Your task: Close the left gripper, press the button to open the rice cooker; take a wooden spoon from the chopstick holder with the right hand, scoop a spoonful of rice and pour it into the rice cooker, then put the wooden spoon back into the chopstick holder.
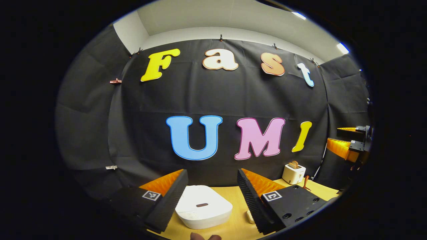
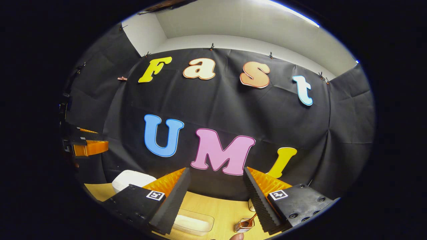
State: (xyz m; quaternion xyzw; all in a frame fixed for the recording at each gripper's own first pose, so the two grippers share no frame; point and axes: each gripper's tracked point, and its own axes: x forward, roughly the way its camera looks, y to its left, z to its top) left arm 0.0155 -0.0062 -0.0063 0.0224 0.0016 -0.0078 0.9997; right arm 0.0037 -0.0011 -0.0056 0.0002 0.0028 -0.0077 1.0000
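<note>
While the left gripper hangs above the table with its two ridged fingers spread wide and nothing between them, the first step of the task is not yet done: the fingers have to come together before anything is pressed. Framed in the gap at the bottom centre of the left gripper view sits the white rice cooker, its lid down, with a small dark oval on top that is probably the button. To press well, the person should bring the fingers fully together first, so that they form one blunt tip, then line that tip up over the oval and push straight down; a slanted push could slide off the smooth lid.

Farther out, at the lower right of that view, a white toaster stands on the wooden table.

The right gripper is likewise wide apart and empty. Below its fingers, at the bottom of the right gripper view, lie a clear tray of rice and, just right of it, the chopstick holder with the wooden spoon leaning out.
</note>
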